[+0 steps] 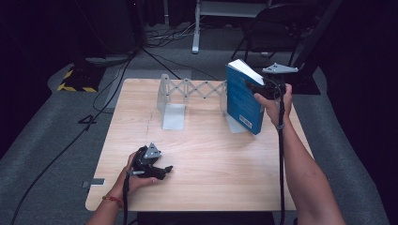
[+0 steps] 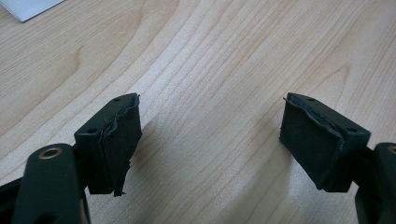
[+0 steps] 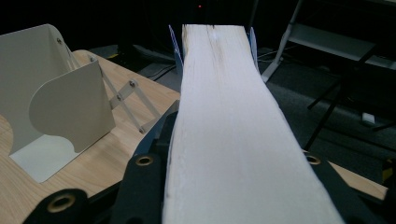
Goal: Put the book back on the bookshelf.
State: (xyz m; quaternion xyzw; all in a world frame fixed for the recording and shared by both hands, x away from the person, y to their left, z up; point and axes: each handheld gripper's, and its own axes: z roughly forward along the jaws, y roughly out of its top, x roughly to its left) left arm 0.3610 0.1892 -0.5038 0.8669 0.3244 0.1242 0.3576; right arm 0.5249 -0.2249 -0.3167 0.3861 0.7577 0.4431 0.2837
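Your right gripper [image 1: 256, 89] grips the blue book [image 1: 241, 101] upright, long axis vertical, above the table's [image 1: 211, 154] two o'clock corner; the expandable bookend rack [image 1: 187, 93] lies at its nine o'clock; left gripper [image 1: 164, 169] rests released

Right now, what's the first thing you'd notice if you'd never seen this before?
The blue book, held upright and a bit tilted by the right gripper at the table's far right. Beside it stands a pale folding book rack along the far edge of the wooden table. Nearer, the left gripper rests open, holding nothing.
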